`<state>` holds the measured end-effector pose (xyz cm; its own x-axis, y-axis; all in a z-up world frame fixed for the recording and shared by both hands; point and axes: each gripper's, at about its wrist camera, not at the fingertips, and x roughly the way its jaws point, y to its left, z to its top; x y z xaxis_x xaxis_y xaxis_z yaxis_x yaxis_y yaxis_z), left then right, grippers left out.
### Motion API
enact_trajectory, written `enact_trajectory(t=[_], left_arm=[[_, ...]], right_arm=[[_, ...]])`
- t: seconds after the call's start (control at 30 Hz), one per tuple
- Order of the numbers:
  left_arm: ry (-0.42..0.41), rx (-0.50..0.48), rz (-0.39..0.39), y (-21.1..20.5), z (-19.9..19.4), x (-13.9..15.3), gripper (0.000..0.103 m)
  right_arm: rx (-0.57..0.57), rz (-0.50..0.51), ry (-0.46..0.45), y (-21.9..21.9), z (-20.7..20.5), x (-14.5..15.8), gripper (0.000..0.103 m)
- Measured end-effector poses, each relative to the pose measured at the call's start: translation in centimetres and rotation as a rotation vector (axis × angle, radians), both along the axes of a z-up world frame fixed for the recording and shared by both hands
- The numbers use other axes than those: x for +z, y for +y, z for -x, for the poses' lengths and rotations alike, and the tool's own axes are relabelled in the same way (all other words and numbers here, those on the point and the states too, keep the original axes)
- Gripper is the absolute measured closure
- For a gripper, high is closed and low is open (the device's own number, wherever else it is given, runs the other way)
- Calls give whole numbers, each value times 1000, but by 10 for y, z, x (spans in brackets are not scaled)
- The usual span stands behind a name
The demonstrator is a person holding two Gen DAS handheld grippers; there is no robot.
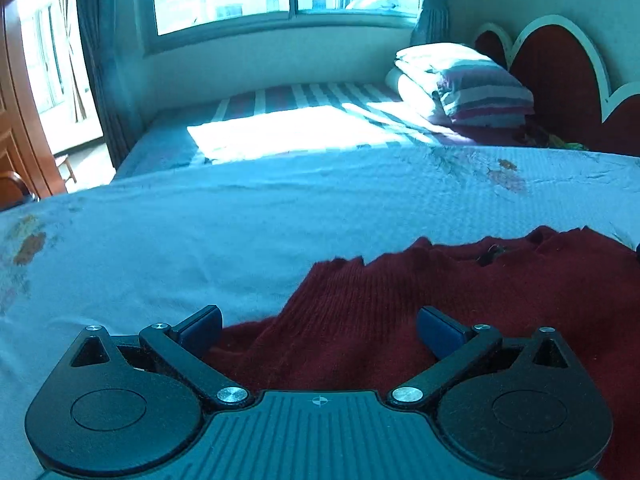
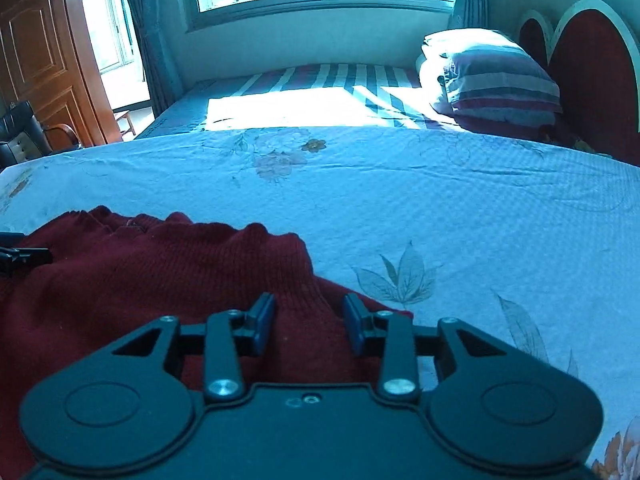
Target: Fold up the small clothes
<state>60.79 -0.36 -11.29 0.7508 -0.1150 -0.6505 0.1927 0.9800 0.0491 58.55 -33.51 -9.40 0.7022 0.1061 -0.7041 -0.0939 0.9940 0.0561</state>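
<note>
Underneath, a floral bedsheet carries the maroon sweater.

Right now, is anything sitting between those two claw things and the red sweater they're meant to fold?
Nothing visible is. The left gripper is open right over the red sweater, and the right gripper is open over its other edge. Only the flowered bedsheet lies around the sweater; the pillow is far off by the headboard.
</note>
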Motion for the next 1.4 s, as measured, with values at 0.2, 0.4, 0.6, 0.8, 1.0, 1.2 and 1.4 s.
enact_trajectory(t=[0.2, 0.4, 0.6, 0.8, 1.0, 1.2, 1.4], left_arm=[[18, -9, 41, 17, 19, -28, 0], [-43, 32, 103, 42, 52, 0, 0], [-17, -68, 46, 28, 76, -24, 0], [-30, -3, 89, 47, 99, 11, 0], [28, -13, 55, 53, 113, -29, 0], [-14, -13, 63, 53, 159, 9, 0], [43, -41, 15, 45, 183, -23, 0]], right_arm=[[55, 83, 12, 10, 11, -5, 65], [11, 8, -21, 2, 31, 14, 64], [138, 74, -16, 49, 70, 4, 63], [38, 48, -11, 41, 73, 11, 67], [41, 67, 8, 37, 104, -11, 61], [23, 36, -42, 35, 136, 24, 65], [21, 75, 48, 43, 172, -3, 67]])
